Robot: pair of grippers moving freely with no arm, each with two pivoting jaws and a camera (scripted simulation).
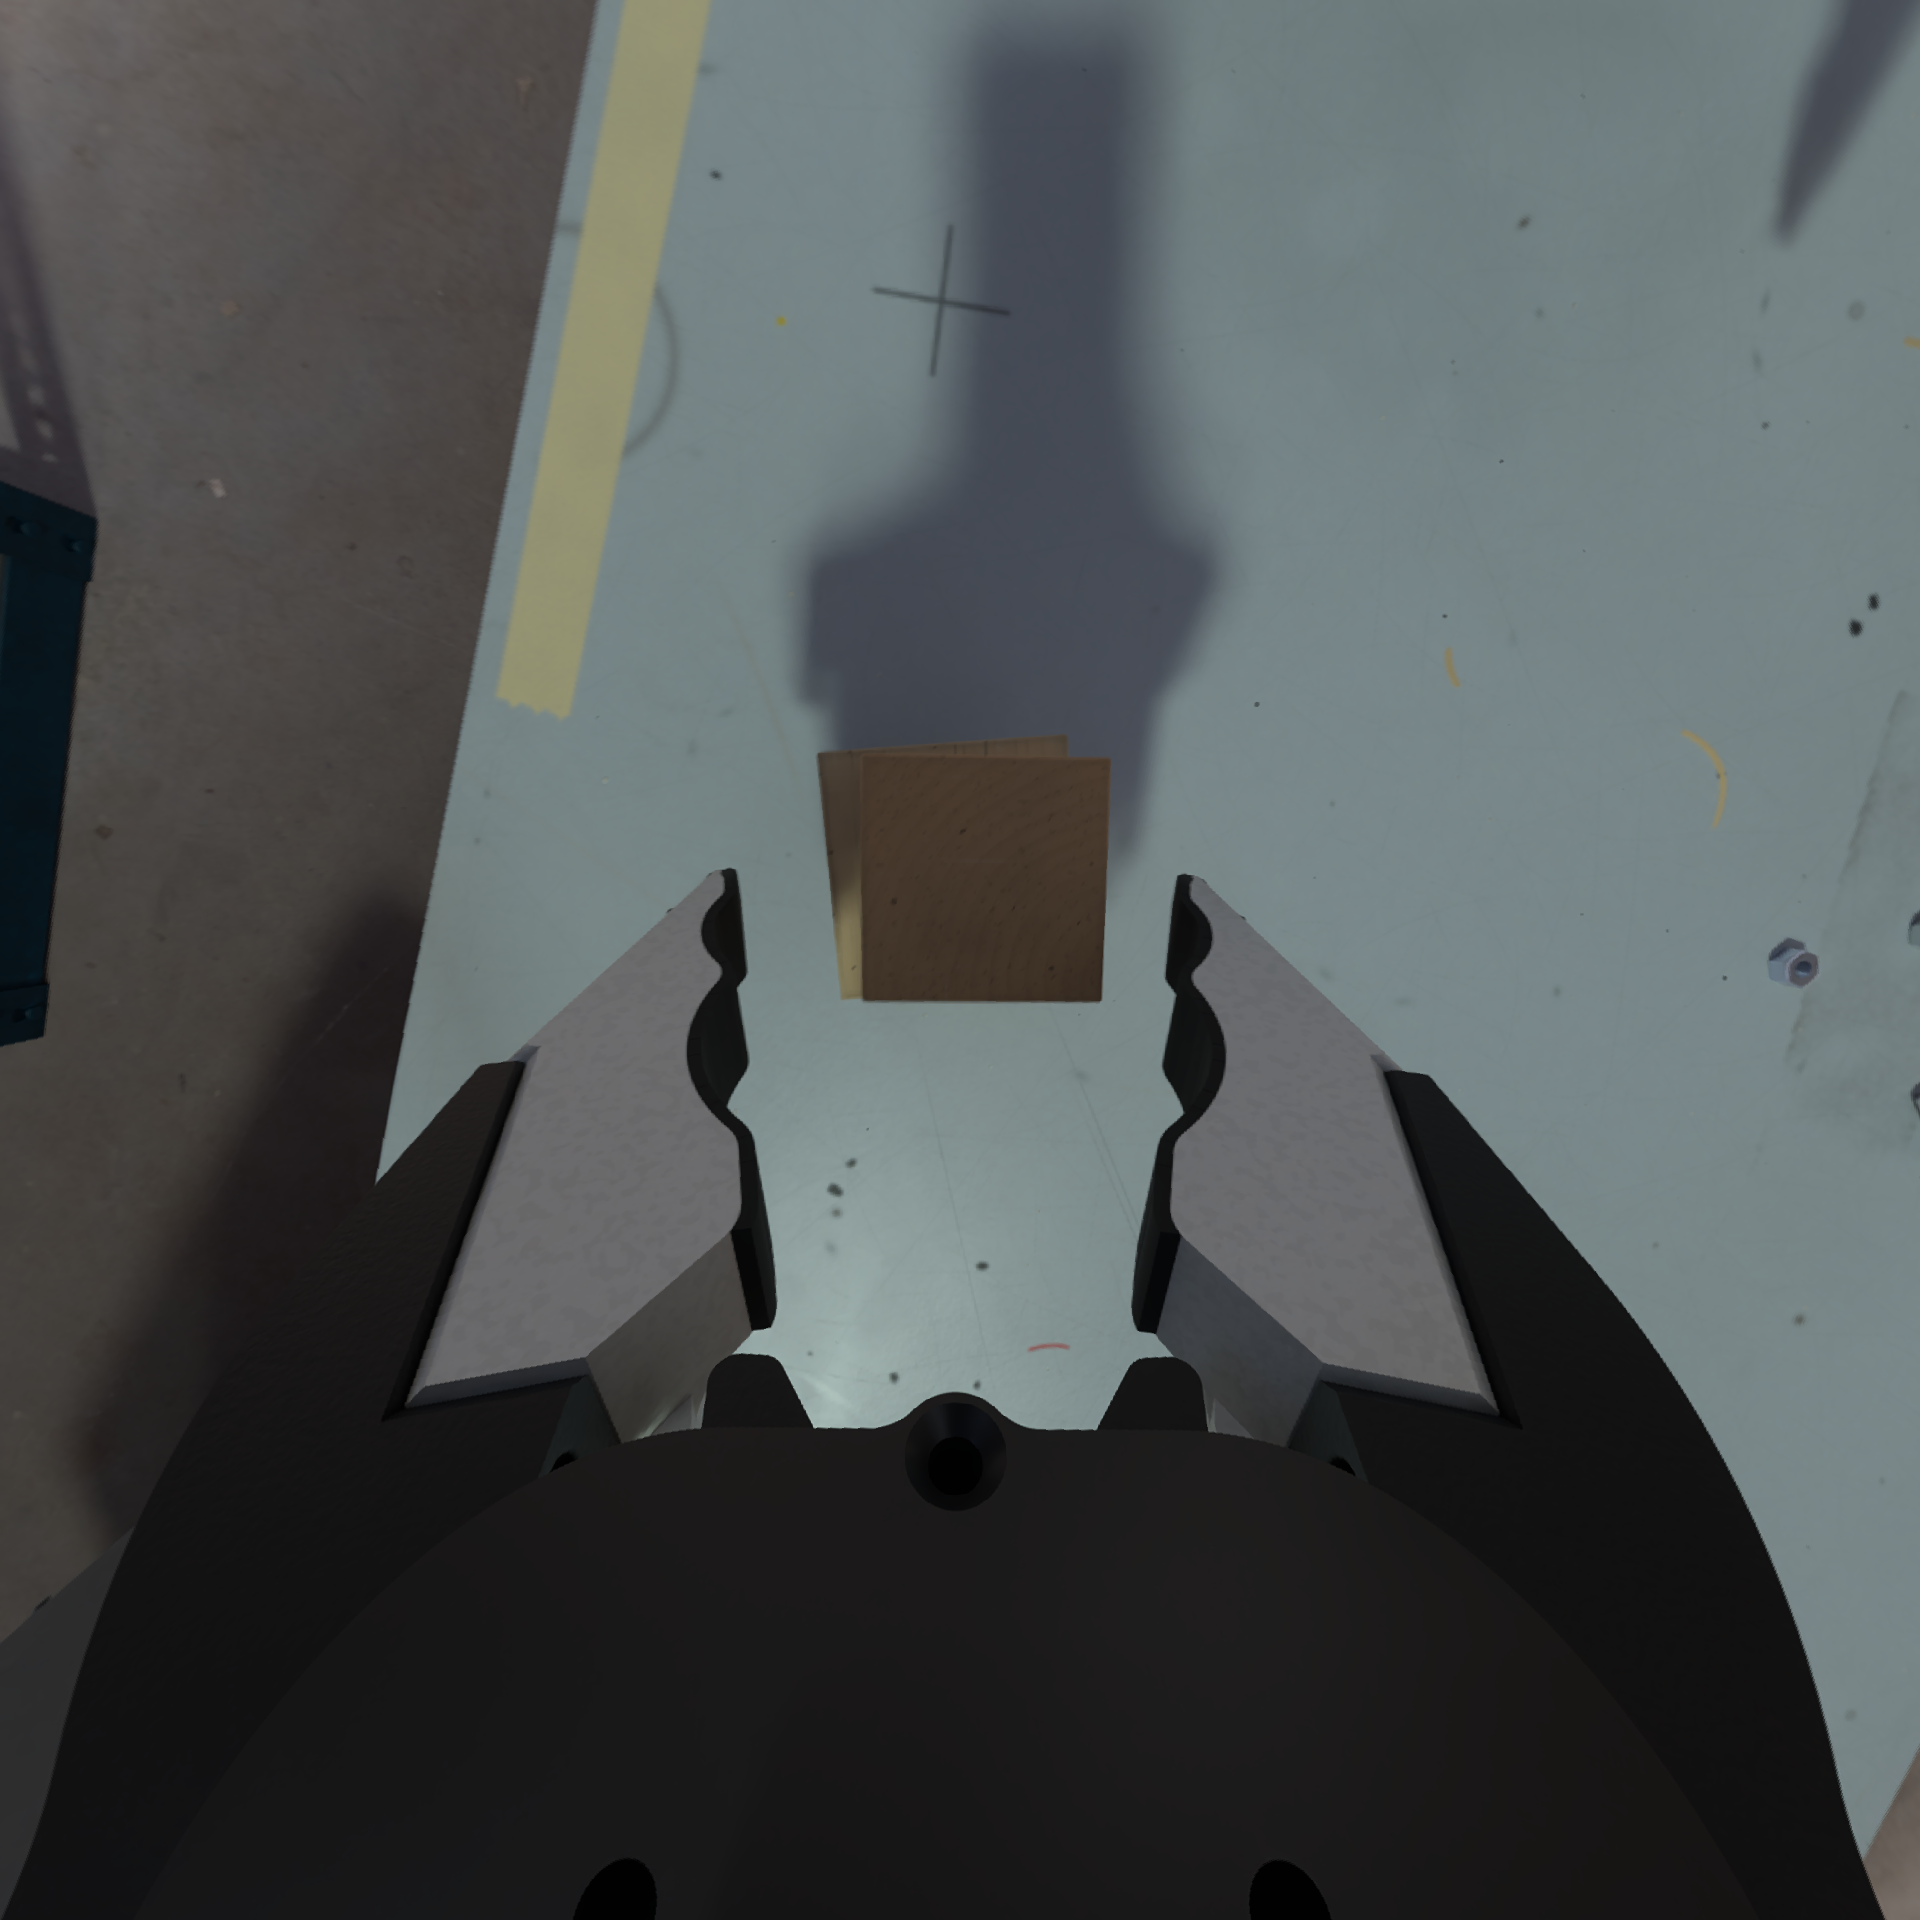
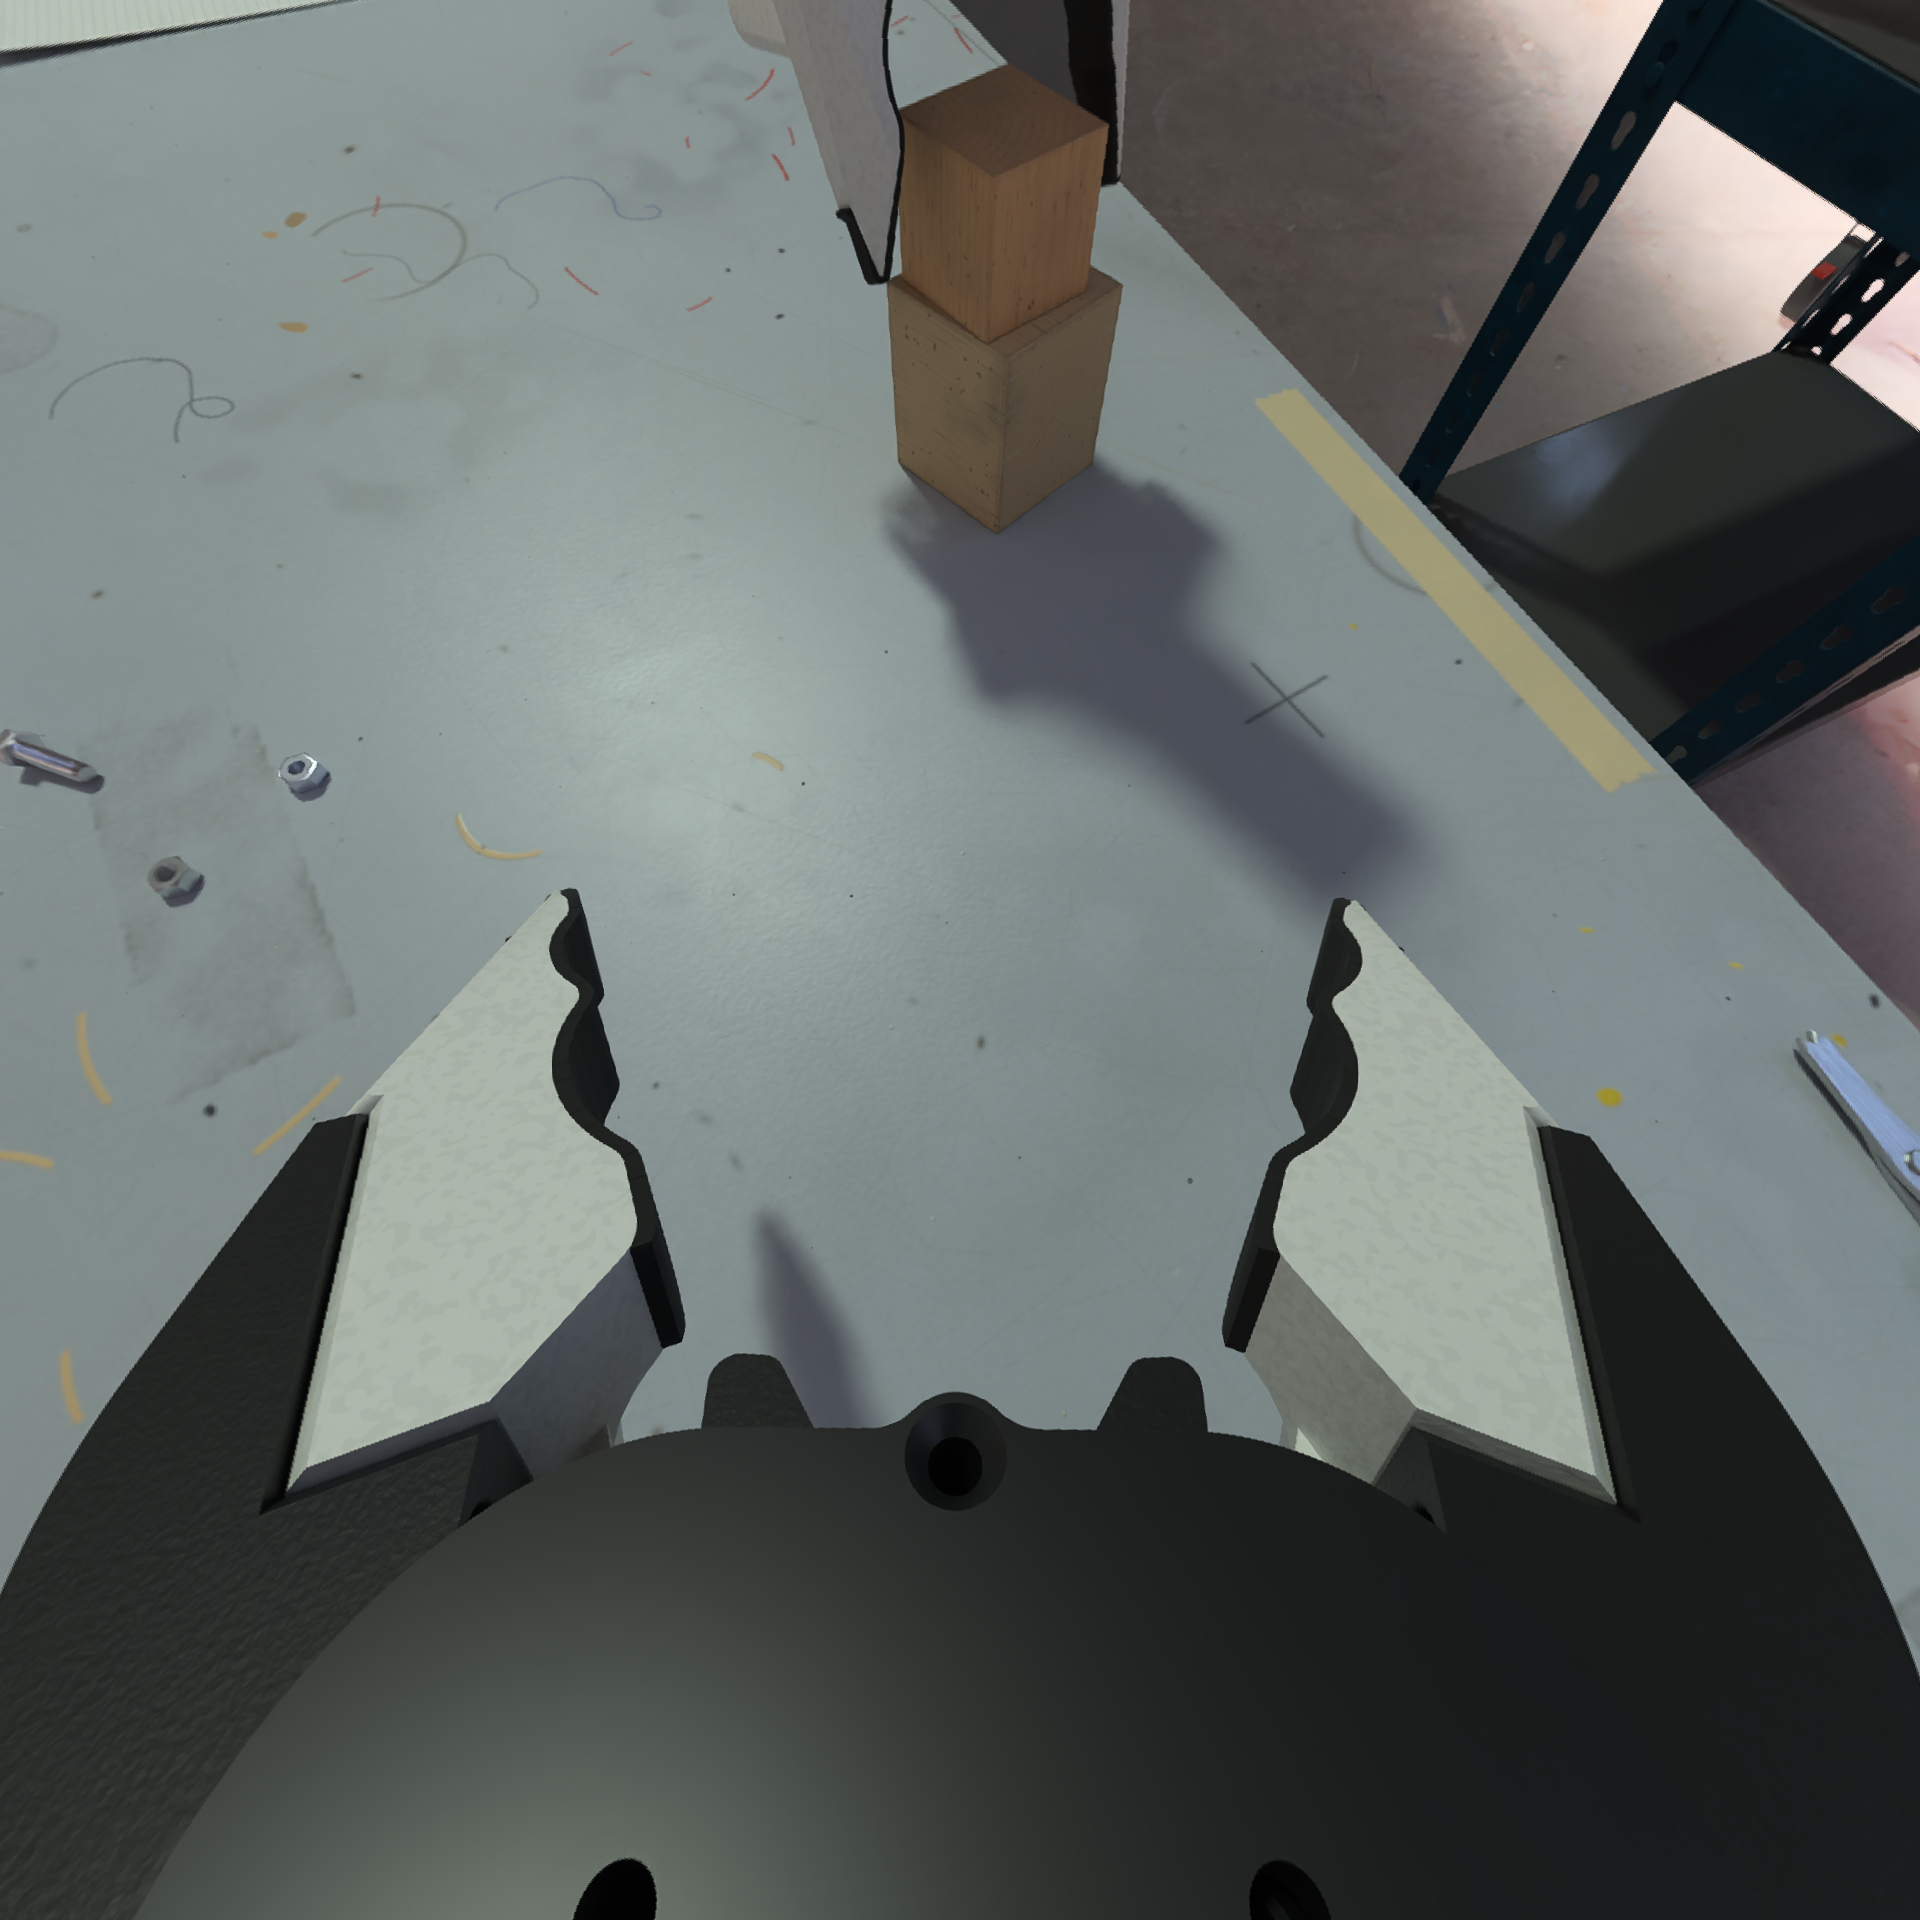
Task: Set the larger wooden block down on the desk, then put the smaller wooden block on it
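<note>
The smaller wooden block [image 1: 982, 878] rests on top of the larger, paler wooden block [image 1: 844, 873], which stands on the grey desk [image 1: 1351, 416]. My left gripper [image 1: 958, 883] is open above the stack, with one finger on each side of the smaller block and a gap on both sides. The right wrist view shows the smaller block [image 2: 997, 208] upright on the larger block [image 2: 987, 416], with the left gripper's fingers [image 2: 842, 125] flanking it. My right gripper [image 2: 955, 904] is open and empty over the desk [image 2: 623, 623], well short of the stack.
A strip of yellow tape [image 2: 1455, 592] runs along the desk edge near the stack, and a dark blue metal shelf [image 2: 1662, 520] stands beyond it. Two nuts [image 2: 304, 774] and a bolt [image 2: 47, 758] lie at the left. A metal tool [image 2: 1860, 1122] lies at the right.
</note>
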